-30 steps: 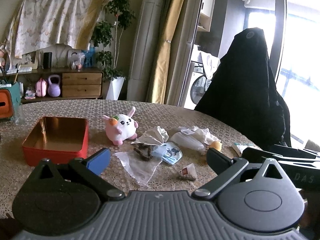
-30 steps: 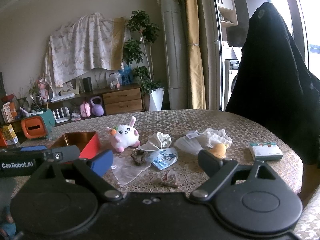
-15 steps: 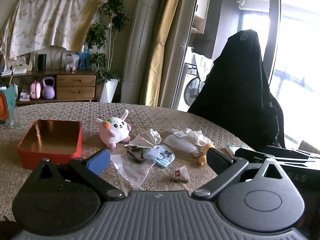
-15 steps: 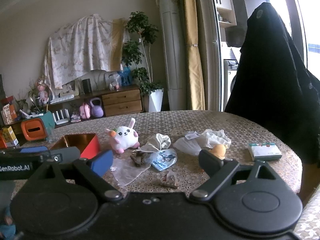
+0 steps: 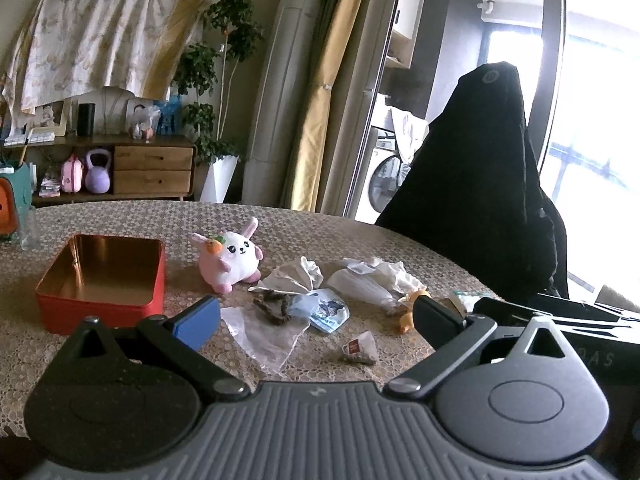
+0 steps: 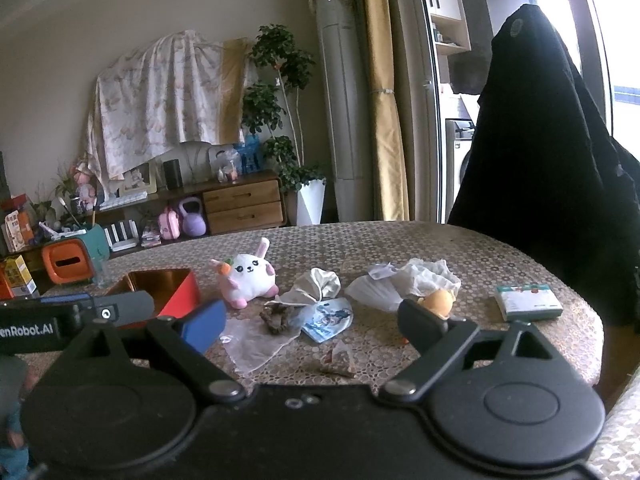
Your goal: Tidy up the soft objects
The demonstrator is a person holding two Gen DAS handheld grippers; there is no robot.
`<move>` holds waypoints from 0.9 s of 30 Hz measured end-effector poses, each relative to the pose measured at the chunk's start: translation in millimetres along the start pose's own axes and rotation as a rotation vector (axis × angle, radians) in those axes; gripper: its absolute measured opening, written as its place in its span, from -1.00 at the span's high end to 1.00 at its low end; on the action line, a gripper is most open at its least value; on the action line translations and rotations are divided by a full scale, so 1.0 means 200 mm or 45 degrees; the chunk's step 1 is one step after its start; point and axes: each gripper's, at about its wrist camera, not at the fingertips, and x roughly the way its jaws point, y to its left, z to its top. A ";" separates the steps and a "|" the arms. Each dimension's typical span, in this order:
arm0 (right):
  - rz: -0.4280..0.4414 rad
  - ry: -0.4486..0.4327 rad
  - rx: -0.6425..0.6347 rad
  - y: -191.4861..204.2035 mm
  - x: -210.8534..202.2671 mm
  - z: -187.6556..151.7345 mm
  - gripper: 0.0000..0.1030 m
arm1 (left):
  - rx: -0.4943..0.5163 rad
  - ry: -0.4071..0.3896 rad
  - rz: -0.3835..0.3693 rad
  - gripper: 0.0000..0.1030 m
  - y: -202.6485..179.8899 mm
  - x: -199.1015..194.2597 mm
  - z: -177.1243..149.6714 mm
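Both tools hang above the near edge of the round table (image 5: 320, 232) with its beige pebble-pattern cloth. The left gripper (image 5: 316, 316) has its jaws spread wide with nothing between them, and the right gripper (image 6: 312, 316) is just as wide apart and just as empty.

Out towards the middle of the table sits the pink-and-white plush bunny with an orange carrot on its head (image 5: 230, 256), upright, facing the cameras. Just to its left, towards the table's left edge, stands the red metal tin with a gold inside (image 5: 100, 280), open and with nothing in it. The bunny is beside the tin, not touching it.

To the bunny's right lies a crumpled white cloth pouch (image 5: 296, 276), and further right a heap of white crumpled fabric and wrapping (image 5: 372, 280). A small orange soft toy (image 6: 438, 302) rests against the near side of that heap, partly hidden behind the right gripper's dark finger.

Nearer the front edge there is a clear plastic bag (image 5: 264, 336) lying flat, a dark brown twisted clump (image 5: 276, 306) at its far end, a light blue printed packet (image 5: 326, 314) touching that clump, and a small triangular tea bag with a red tag (image 5: 360, 350).

Near the right edge, well apart from the rest, lies a flat green-and-white box (image 6: 528, 300).
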 end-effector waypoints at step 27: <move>0.037 0.088 -0.028 -0.15 0.26 0.00 -0.66 | 0.039 0.160 -0.013 -1.00 0.05 0.40 0.01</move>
